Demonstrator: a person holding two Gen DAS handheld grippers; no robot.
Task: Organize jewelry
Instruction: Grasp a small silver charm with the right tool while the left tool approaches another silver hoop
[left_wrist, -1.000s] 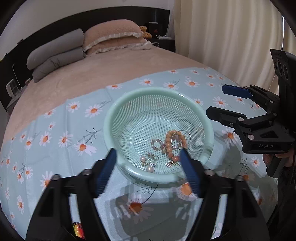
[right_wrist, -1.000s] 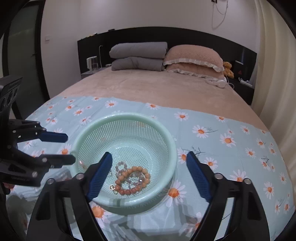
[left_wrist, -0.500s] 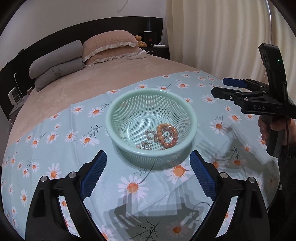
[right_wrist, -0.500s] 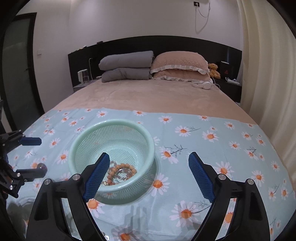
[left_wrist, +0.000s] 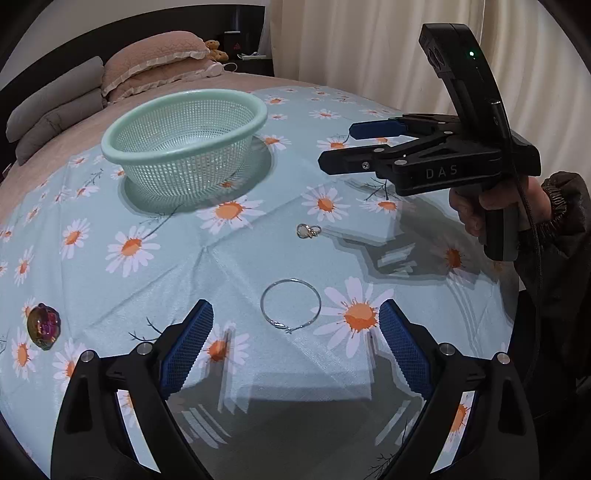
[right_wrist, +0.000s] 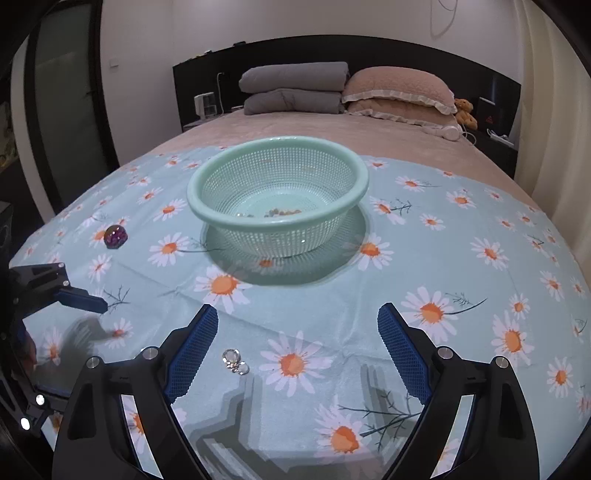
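Left wrist view showed the left hand-held gripper (left_wrist: 295, 350) spread wide and empty, with a thin silver bangle (left_wrist: 290, 305) lying flat on the daisy-print cloth (left_wrist: 258, 258) of the bed, just ahead of the fingertips and between them, slightly left of their midline. Being a near-round hoop, the bangle offered no real long axis; its clasp end pointed toward the lower edge of the frame. A small crystal charm (left_wrist: 307, 231) was seen further up the frame, below the right hand-held gripper (left_wrist: 338, 147), whose fingers were parted and held nothing. In the right wrist view that charm (right_wrist: 234, 361) lay just inside the left fingertip. The mint basket (left_wrist: 184, 122), already holding beads, stood at upper left, and an iridescent bead (left_wrist: 43, 326) lay at far left. The left hand was judged nearer the bangle, the right nearer the charm.
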